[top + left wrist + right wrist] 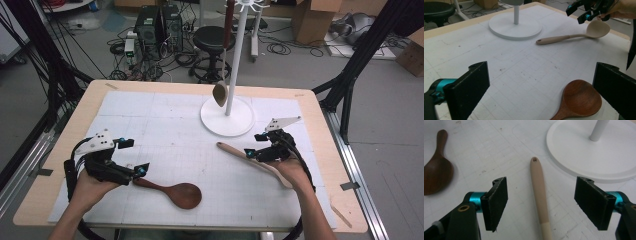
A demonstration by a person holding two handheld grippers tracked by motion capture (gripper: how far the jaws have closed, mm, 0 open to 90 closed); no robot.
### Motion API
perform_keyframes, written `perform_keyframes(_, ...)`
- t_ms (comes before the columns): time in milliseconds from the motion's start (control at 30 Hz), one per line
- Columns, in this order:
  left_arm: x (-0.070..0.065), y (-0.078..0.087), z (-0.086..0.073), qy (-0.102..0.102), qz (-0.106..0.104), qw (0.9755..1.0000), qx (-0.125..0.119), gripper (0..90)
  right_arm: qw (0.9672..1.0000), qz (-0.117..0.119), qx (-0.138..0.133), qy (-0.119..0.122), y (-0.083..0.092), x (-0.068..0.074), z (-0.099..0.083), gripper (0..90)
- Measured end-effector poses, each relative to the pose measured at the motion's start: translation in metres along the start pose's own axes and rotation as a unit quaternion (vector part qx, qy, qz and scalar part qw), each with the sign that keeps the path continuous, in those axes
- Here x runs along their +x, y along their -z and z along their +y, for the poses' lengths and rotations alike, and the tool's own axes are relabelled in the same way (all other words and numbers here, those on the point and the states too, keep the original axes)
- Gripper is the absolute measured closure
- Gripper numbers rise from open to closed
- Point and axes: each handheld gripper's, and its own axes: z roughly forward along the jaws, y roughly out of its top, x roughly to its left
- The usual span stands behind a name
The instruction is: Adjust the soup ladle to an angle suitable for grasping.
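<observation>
Straddling the pale ladle (pixel 539 192) handle, right tongs (pixel 541 203) wide open, gripping nothing, left tongs (pixel 541 92) open beside dark wooden spoon (pixel 579 100), near white stand (pixel 227 116) on worktop (pixel 75 115).

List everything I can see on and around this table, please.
Beige spoon: one, pale beige, on the mat right of middle, handle lying between the open right tongs, untouched.
Brown spoon: one, dark wood, on the mat near the front, by the left tongs.
Hanging spoon: one, olive-brown bowl, hung from the stand.
Stand: one, white, round base at the mat's far side.
Mat: one, white with grid, covering the table.
Table: one, light wood.
Stool: one, black, on the floor behind.
Cardboard boxes: several, brown, far right.
Left tongs: one, black, open.
Right tongs: one, black, open.
</observation>
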Motion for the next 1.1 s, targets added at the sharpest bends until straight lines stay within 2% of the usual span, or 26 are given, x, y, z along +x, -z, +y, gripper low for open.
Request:
perform_keyframes(367,-0.001,0.0,0.0,0.0,-0.002,1.0,0.0,1.7,0.9989,0.001,0.046,0.005,-0.017,-0.001,-0.005,28.4)
perform_keyframes(533,0.0,0.0,0.0,0.001,-0.003,1.0,0.001,1.7,0.9978,-0.001,0.065,0.01,-0.021,-0.003,-0.007,32.0)
perform_keyframes(867,0.0,0.0,0.0,0.002,-0.004,1.0,0.001,1.7,0.9953,0.004,0.095,0.019,-0.026,-0.005,-0.012,39.5)
perform_keyframes(1000,0.0,0.0,0.0,0.002,-0.005,1.0,0.0,1.7,0.995,0.004,0.097,0.024,-0.026,-0.006,-0.015,42.4)
perform_keyframes(1100,-0.001,0.0,0.0,0.003,-0.005,1.0,0.0,1.7,0.9942,0.007,0.105,0.019,-0.029,-0.007,-0.021,45.0)
